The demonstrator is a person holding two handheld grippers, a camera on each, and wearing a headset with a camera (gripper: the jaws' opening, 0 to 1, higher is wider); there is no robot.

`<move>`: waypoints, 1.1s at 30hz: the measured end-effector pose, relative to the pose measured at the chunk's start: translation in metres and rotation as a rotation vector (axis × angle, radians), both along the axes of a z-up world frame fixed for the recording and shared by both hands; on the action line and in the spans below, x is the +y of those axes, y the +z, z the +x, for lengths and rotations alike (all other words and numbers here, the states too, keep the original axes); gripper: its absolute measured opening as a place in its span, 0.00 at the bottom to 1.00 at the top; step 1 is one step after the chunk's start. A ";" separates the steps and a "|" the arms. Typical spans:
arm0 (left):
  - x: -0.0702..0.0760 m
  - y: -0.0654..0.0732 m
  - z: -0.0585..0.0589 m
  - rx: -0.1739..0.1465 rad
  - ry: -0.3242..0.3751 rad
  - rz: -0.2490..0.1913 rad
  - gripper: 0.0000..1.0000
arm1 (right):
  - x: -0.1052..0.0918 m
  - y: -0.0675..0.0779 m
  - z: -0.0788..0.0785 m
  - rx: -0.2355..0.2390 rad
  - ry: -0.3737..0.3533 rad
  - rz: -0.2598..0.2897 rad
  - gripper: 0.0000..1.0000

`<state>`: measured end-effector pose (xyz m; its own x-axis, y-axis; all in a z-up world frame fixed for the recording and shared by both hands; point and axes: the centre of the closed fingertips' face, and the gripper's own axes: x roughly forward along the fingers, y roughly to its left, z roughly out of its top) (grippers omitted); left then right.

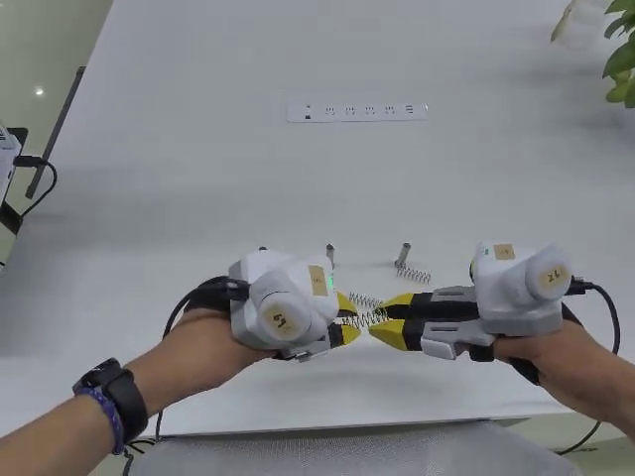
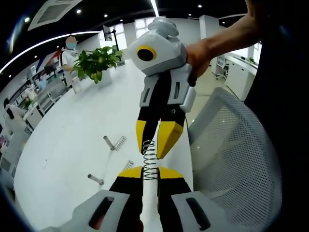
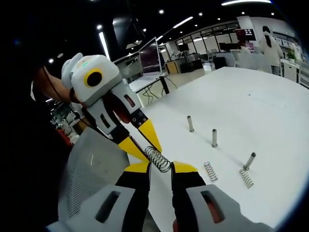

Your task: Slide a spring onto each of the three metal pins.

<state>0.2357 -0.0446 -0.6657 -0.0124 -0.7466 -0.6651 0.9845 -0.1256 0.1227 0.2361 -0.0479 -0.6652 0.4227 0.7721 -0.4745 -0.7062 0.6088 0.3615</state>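
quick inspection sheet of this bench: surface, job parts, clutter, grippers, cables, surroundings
surface: white table, plain and flat
job's things: three pins standing, none with a spring on it; two loose springs lying beside them; held spring in the air between the grippers
clutter: power strip at the far side
grippers: left gripper shut on one end of the held spring; right gripper has its jaws either side of the other end, grip unclear
cables: black lead at the left gripper, second lead at the right gripper, loose cable at the table's left edge
surroundings: plant, mesh chair, open office with people behind
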 end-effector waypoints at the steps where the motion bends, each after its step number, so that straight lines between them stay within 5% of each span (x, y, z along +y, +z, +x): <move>1: 0.000 0.000 -0.001 -0.001 -0.003 0.001 0.02 | 0.000 0.000 0.000 0.002 0.001 0.002 0.14; 19: 0.000 -0.004 -0.003 -0.035 -0.045 0.028 0.02 | 0.005 0.008 -0.003 0.044 -0.004 0.083 0.10; 33: -0.006 0.000 0.003 -0.036 -0.025 0.001 0.02 | 0.005 0.018 0.004 0.024 0.014 0.042 0.09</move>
<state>0.2387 -0.0507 -0.6655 -0.0070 -0.7457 -0.6662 0.9760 -0.1501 0.1578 0.2397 -0.0429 -0.6471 0.4004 0.7975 -0.4513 -0.7053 0.5826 0.4038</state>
